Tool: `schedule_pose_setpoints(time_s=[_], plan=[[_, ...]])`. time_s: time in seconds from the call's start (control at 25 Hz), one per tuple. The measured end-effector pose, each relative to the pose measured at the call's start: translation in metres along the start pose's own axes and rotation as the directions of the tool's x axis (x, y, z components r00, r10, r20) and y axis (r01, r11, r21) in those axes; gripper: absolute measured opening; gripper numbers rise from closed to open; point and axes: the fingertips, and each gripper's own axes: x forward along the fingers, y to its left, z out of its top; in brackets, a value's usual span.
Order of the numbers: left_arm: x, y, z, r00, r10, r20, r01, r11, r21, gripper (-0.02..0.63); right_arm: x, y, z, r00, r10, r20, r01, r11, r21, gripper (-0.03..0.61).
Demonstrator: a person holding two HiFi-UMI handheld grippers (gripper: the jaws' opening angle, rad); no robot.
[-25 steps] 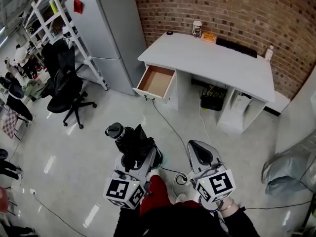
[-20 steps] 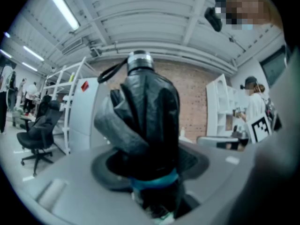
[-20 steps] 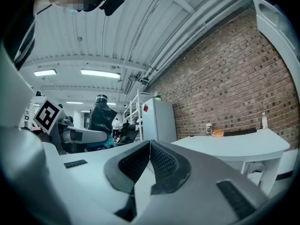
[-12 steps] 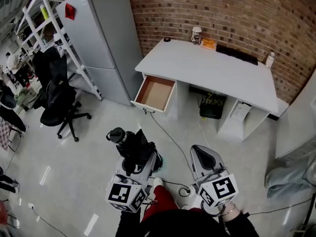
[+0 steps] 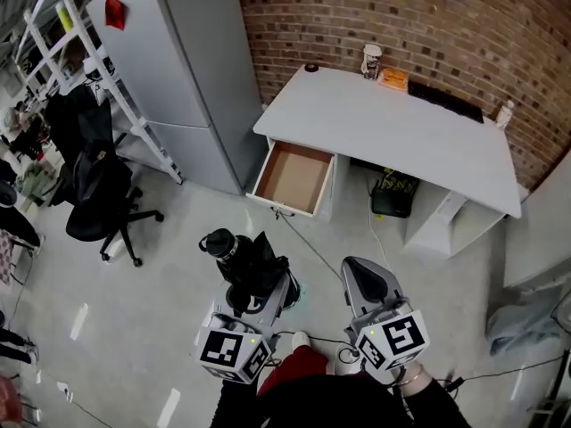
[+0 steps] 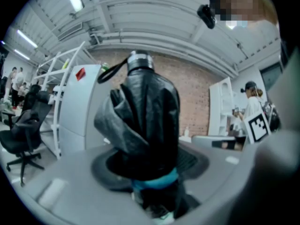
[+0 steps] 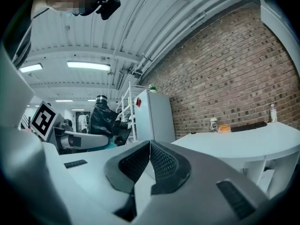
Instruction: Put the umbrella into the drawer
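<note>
A folded black umbrella (image 5: 243, 259) with a blue band stands upright in my left gripper (image 5: 259, 285), whose jaws are shut on it. In the left gripper view the umbrella (image 6: 145, 125) fills the middle and hides the gripper's fingertips. My right gripper (image 5: 364, 281) is beside it, shut and holding nothing; its ribbed pads (image 7: 159, 161) meet in the right gripper view. The open drawer (image 5: 294, 177) shows a bare brown inside. It sticks out from the left end of the white desk (image 5: 393, 132), ahead of both grippers.
A grey fridge (image 5: 183, 69) stands left of the desk against the brick wall. A black office chair (image 5: 96, 194) and white shelving (image 5: 80, 61) lie further left. A cable (image 5: 312, 239) runs across the floor from the drawer side. Small items sit on the desk's back edge.
Both grippers and the view have moved forward towards the desk, so the drawer lies nearer. The umbrella stays held the same way in the left gripper.
</note>
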Motion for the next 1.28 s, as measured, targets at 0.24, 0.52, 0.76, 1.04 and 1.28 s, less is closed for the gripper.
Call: schedule_pose_setpoints(time_s=[0.24, 0.52, 0.76, 1.04, 1.28], plan=[[0.017, 0.048, 0.001, 1.000, -0.020, -0.008, 0.020, 1.000, -0.008, 0.238, 0.051, 0.014, -0.009, 1.000, -0.012, -0.024, 0.012, 1.000, -0.004, 0.006], [0.027, 0.079, -0.006, 1.000, -0.015, -0.019, 0.014, 0.999, -0.033, 0.238, 0.079, 0.012, -0.014, 0.998, -0.038, -0.044, 0.038, 0.999, -0.008, 0.006], [0.036, 0.089, -0.010, 0.999, -0.015, -0.028, 0.014, 0.999, -0.046, 0.238, 0.090, 0.002, -0.017, 0.996, -0.063, -0.059, 0.063, 0.998, -0.008, 0.006], [0.060, 0.106, -0.010, 0.999, -0.005, -0.042, 0.003, 0.999, -0.043, 0.238, 0.111, -0.019, -0.022, 0.994, -0.088, -0.072, 0.089, 0.996, 0.009, 0.006], [0.098, 0.125, -0.012, 0.998, 0.011, -0.064, -0.014, 0.999, -0.046, 0.238, 0.142, -0.048, -0.029, 0.992, -0.092, -0.085, 0.095, 0.995, 0.030, 0.006]])
